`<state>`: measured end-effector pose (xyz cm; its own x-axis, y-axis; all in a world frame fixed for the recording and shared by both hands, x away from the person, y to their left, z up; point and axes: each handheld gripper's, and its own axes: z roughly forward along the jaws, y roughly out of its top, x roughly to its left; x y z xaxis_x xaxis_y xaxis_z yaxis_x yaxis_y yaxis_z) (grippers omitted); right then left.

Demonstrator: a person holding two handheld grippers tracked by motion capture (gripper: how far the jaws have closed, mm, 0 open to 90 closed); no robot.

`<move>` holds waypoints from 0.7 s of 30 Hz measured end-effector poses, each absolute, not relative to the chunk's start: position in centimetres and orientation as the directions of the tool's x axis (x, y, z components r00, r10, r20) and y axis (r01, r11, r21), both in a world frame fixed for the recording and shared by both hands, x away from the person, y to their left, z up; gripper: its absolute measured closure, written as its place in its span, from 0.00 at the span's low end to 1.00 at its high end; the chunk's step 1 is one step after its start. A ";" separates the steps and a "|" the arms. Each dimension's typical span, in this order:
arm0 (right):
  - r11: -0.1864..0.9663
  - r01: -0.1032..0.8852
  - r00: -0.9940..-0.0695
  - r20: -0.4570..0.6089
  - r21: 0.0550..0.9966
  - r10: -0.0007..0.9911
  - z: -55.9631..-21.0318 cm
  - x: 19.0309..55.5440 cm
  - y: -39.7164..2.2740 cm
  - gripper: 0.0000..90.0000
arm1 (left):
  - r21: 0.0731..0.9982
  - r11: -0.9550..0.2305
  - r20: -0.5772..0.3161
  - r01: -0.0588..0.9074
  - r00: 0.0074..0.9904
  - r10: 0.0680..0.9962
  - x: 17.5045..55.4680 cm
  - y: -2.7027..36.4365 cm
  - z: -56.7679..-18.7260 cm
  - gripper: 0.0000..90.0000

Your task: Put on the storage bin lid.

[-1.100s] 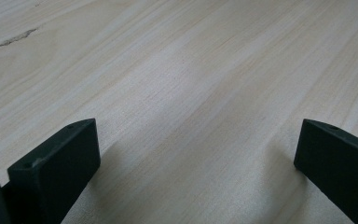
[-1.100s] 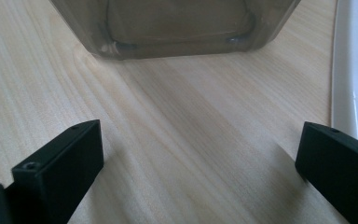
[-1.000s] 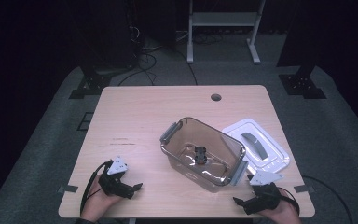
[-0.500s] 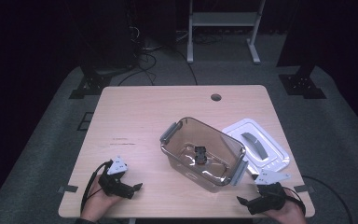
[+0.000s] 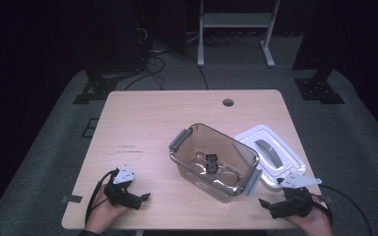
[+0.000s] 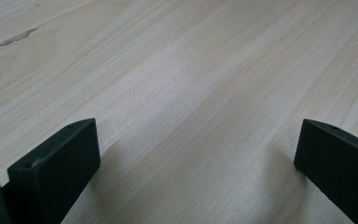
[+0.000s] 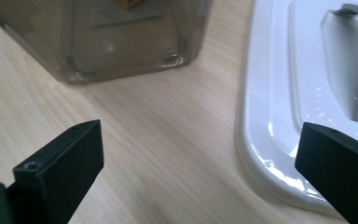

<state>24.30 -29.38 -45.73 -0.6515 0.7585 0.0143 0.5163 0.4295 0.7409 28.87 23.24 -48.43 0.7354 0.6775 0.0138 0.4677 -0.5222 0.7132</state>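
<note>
Right gripper [image 5: 268, 206]: fingers spread, sitting near the white lid [image 5: 270, 155]; should be lining up squarely on its rim.
Left gripper [image 5: 140, 199]: fingers spread, resting on bare bench [image 5: 152, 123].

matt pale wood table [image 5: 142, 128]; smoky clear plastic box [image 5: 215, 161]; glossy white plastic lid [image 5: 270, 156].

The bench [image 5: 152, 123] is evenly lit from overhead while the surroundings lie dark. Glare streaks the white lid [image 7: 279, 116]; close-up edges look soft, shadows faint.
</note>
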 end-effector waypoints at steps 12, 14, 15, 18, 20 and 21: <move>0.385 0.539 -0.595 0.015 0.749 0.803 -45.2 25.6 -30.9 0.00 | 0.713 -0.522 0.014 0.468 0.736 0.677 28.9 23.2 -48.4 0.00; 0.380 0.540 -0.589 0.014 0.751 0.808 -45.1 26.0 -31.0 0.00 | 0.713 -0.522 0.014 0.468 0.735 0.678 28.9 23.2 -48.4 0.00; 0.378 0.542 -0.585 0.015 0.751 0.811 -45.0 26.1 -31.1 0.00 | 0.713 -0.522 0.014 0.468 0.736 0.677 28.9 23.2 -48.4 0.00; 0.365 0.546 -0.572 0.018 0.754 0.820 -44.9 26.6 -31.2 0.00 | 0.713 -0.522 0.014 0.468 0.735 0.678 28.9 23.2 -48.4 0.00; 0.362 0.547 -0.568 0.017 0.755 0.823 -44.8 26.9 -31.3 0.00 | 0.713 -0.522 0.014 0.468 0.735 0.678 28.9 23.2 -48.4 0.00; 0.361 0.547 -0.566 0.016 0.755 0.824 -44.7 27.1 -31.3 0.00 | 0.713 -0.522 0.014 0.468 0.735 0.678 28.9 23.2 -48.4 0.00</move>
<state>27.08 -31.29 -44.75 -0.5664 0.8240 0.0165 0.5469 0.3609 0.7554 28.87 23.24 -48.43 0.7352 0.6777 0.0136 0.4679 -0.5219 0.7133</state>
